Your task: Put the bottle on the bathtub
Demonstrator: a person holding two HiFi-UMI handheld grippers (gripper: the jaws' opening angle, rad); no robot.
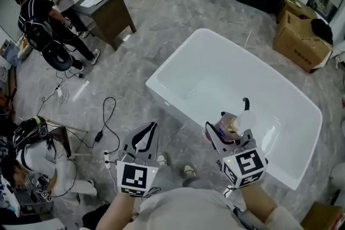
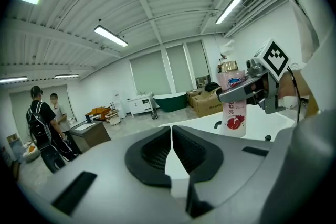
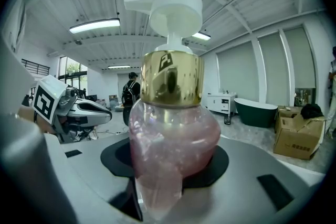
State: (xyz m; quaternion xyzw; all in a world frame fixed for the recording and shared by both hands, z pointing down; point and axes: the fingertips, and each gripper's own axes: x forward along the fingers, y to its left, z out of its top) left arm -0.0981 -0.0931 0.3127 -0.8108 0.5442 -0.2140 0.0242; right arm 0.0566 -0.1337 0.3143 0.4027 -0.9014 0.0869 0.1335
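The right hand-held gripper [image 1: 229, 129] is clamped on the pink pump bottle [image 1: 237, 122]. The bottle's long axis is upright, over the near rim of the white bathtub [image 1: 167, 70], whose basin extends toward 12 o'clock. The left hand-held gripper [image 1: 144, 137], jaws together and empty, is at 9 o'clock, farther from the tub.

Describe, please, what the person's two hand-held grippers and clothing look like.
The left hand-held gripper and the right hand-held gripper share light grey moulded bodies with black ribbed jaw pads. Each carries a white cube printed with black square markers. The person wears a pale top.
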